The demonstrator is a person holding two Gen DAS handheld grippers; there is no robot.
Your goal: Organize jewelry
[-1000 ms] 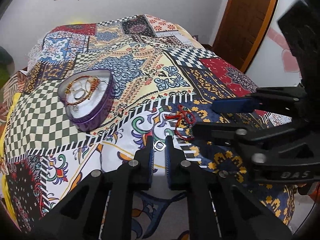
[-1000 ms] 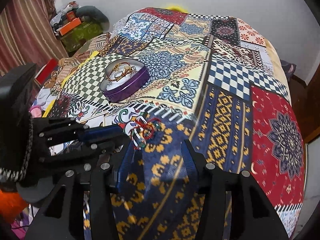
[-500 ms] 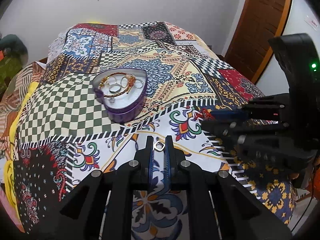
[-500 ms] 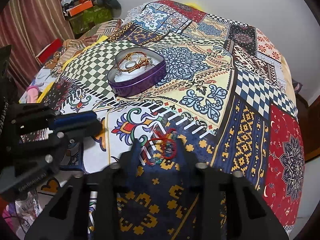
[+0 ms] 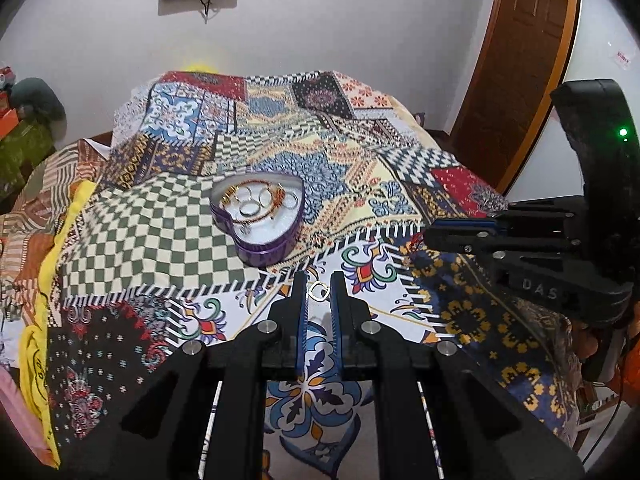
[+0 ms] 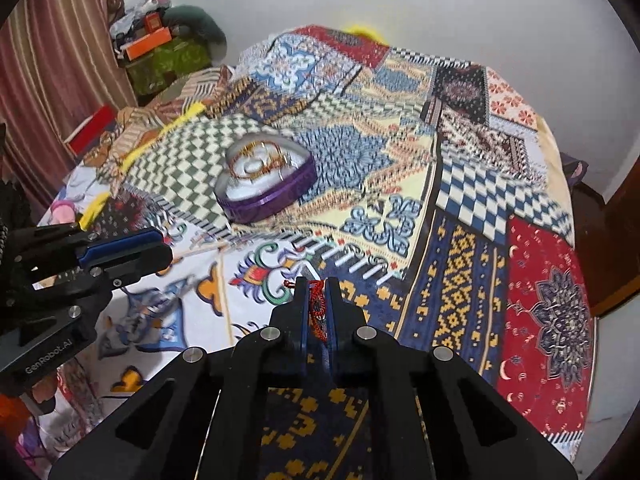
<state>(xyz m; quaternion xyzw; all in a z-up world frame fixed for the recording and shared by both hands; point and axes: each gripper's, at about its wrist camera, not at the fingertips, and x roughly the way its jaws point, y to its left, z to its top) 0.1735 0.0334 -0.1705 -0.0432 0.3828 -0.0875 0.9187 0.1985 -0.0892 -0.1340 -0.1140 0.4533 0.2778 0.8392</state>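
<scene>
The left gripper [image 5: 319,280] is clamped on a small silver ring [image 5: 319,291] pinched at its fingertips, held above the patchwork bedspread [image 5: 160,236] on the near side of the tin; the right gripper [image 6: 317,286] has just been closing and now grips a red beaded bracelet [image 6: 318,308] between its pads, also nearer than the tin; the purple heart-shaped tin [image 5: 260,220] sits open on the bedspread, holding bangles and rings; a wooden door [image 5: 516,60] stands far right of the tin.

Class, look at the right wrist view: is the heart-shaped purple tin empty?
No. The heart-shaped purple tin already holds jewelry: gold-coloured bangles lie on its white lining.
</scene>
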